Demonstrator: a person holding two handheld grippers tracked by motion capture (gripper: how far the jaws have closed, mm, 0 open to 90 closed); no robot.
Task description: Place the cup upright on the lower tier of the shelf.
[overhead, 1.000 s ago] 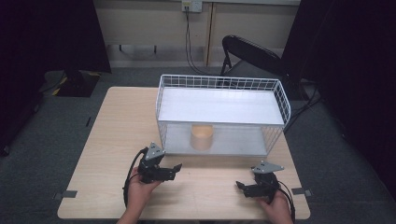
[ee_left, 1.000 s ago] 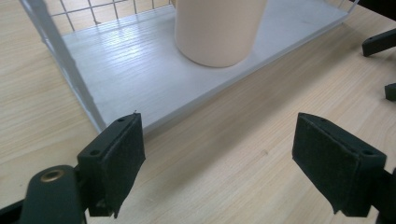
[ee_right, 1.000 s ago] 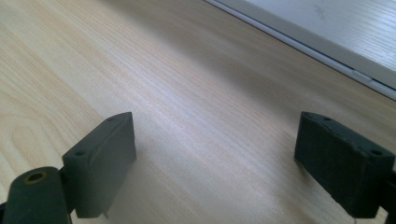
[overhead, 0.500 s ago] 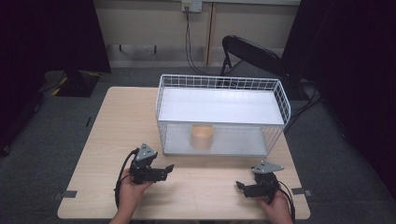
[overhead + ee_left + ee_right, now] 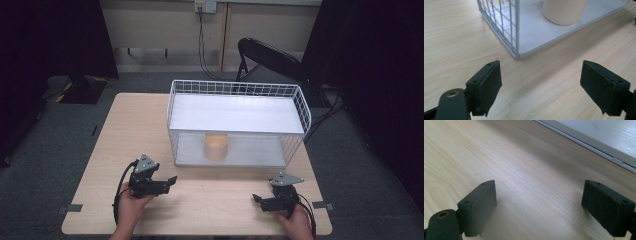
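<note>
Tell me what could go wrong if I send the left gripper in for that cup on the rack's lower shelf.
1. The cup sits under the rack's upper shelf, so headroom looks tight; the left gripper could catch that shelf.
2. In the left gripper view the rack's corner post stands between the open jaws and the cup; a straight push might hit it.
3. The rack looks light and may slide on the table.

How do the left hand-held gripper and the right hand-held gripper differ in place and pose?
The left hand-held gripper is beside the rack's left front corner and points right, towards the cup; the right hand-held gripper lies nearer the table's front edge and points left. The left gripper view shows rack and cup; the right gripper view shows mainly bare tabletop. Both are open and empty.
</note>
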